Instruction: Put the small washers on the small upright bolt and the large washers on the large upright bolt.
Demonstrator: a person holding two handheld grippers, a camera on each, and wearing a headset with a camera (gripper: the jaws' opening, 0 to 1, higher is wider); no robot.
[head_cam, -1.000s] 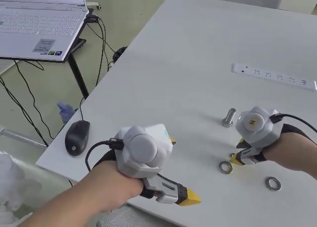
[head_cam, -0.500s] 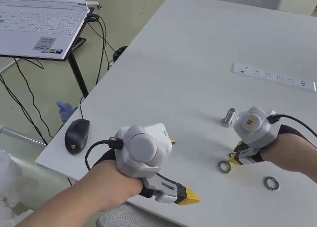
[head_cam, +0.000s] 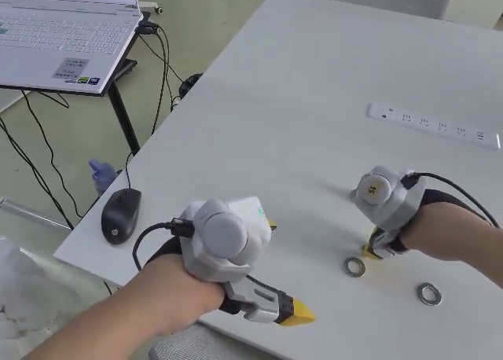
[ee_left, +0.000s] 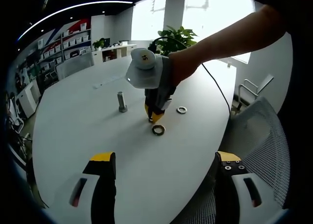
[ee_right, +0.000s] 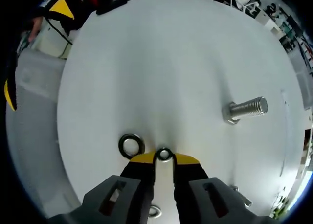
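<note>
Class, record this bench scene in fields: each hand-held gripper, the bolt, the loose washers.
Left hand-held gripper: open, empty, over the table.
Right hand-held gripper: tips closed on a small washer lying on the table.
Bolt: upright, no washers on it.
Loose washers: two flat on the table, one beside the right tips.

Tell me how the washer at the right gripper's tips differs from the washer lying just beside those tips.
The small washer is clearly narrower across than the large washer. The small washer sits pinched between the yellow tips of the right gripper; the large washer lies free on the table, untouched. Both are grey metal rings.
</note>
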